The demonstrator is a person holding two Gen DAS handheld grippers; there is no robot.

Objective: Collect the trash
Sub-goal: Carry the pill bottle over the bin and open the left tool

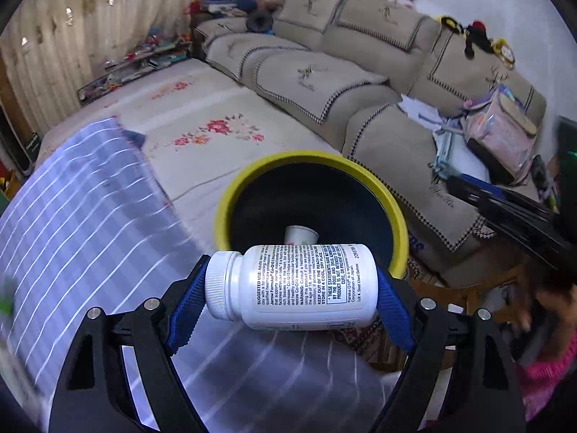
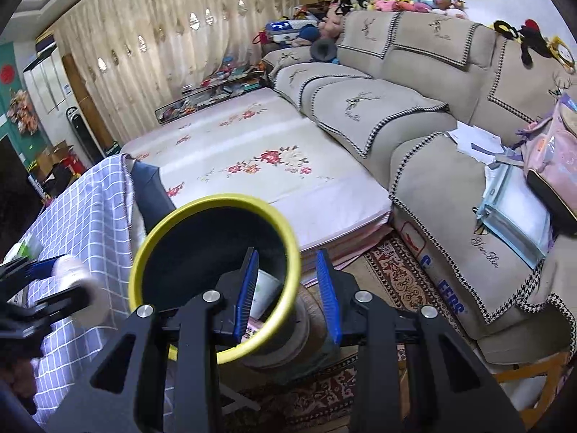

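Note:
My left gripper (image 1: 290,288) is shut on a white pill bottle (image 1: 292,285), held sideways with its cap to the left, just above the near rim of a yellow-rimmed black bin (image 1: 396,223). A white cup (image 1: 301,235) lies inside the bin. My right gripper (image 2: 290,288) straddles the bin's rim (image 2: 151,241), one blue pad inside and one outside, with space around the wall. A white item (image 2: 267,294) lies inside the bin. The left gripper with the bottle (image 2: 77,288) shows blurred at the left of the right wrist view.
A table with a purple checked cloth (image 1: 90,223) is left of the bin. A beige sofa (image 1: 378,72) with papers and a pink bag (image 1: 501,137) is at right. A floral mattress (image 2: 252,166) lies behind. A patterned rug (image 2: 389,274) covers the floor.

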